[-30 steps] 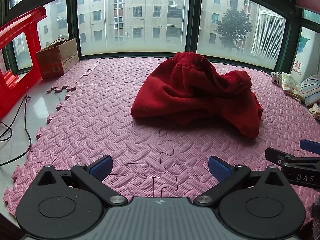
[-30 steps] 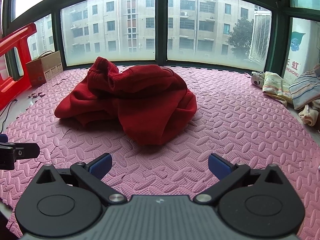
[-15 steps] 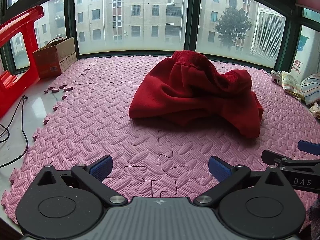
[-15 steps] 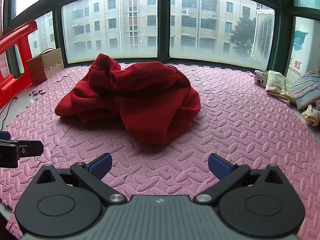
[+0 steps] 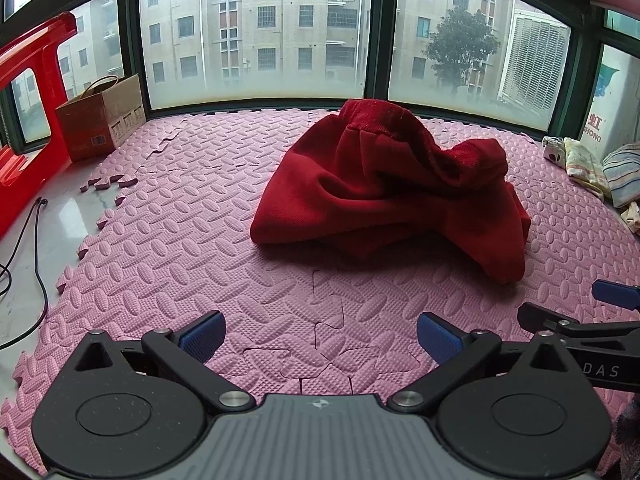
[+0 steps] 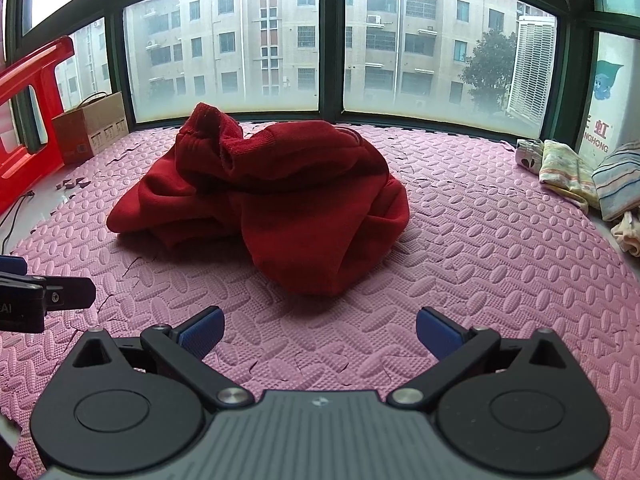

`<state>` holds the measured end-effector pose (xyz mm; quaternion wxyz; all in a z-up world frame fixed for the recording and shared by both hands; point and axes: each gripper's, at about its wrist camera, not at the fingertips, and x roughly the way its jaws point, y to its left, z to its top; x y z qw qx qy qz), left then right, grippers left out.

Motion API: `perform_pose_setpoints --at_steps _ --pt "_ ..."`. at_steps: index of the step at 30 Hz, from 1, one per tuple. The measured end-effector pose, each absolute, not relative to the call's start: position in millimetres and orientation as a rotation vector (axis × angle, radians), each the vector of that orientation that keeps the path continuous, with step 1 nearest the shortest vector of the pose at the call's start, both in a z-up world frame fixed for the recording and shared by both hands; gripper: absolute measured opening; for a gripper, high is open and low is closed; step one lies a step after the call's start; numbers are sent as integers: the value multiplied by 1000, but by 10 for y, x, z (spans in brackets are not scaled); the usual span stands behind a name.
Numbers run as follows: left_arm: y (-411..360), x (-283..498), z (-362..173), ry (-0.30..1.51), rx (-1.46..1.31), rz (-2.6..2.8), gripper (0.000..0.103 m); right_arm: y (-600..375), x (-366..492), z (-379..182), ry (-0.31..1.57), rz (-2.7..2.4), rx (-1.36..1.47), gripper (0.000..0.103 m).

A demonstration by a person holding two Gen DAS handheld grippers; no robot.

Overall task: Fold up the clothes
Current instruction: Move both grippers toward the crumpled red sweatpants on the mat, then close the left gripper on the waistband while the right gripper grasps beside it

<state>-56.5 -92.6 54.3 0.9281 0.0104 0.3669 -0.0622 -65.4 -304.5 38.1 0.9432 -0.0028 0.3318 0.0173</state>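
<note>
A crumpled red garment [image 5: 384, 192] lies in a heap on the pink foam mat [image 5: 180, 240]; it also shows in the right wrist view [image 6: 280, 200]. My left gripper [image 5: 320, 338] is open and empty, low over the mat, short of the garment. My right gripper [image 6: 320, 334] is open and empty, also short of the heap, facing its near lobe. The right gripper shows at the right edge of the left wrist view [image 5: 580, 320]. The left gripper shows at the left edge of the right wrist view [image 6: 44, 296].
A cardboard box [image 5: 102, 116] and a red plastic stool [image 5: 28, 92] stand at the far left. A black cable [image 5: 28, 248] lies on the bare floor. Several folded cloths [image 6: 580, 176] lie at the right edge. Windows close the far side.
Both grippers have moved a little forward toward the red garment, which looks slightly larger. The jaws stay open and the garment has not moved.
</note>
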Motion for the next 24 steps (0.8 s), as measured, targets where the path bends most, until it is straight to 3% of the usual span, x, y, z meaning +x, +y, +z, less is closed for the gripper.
perform_pose_setpoints --at_steps 13,24 --pt "-970 -200 722 729 43 -125 103 -3089 -406 431 681 53 12 98" --pt "-1077 370 1219 623 39 -125 103 -3161 -43 713 633 74 49 92"
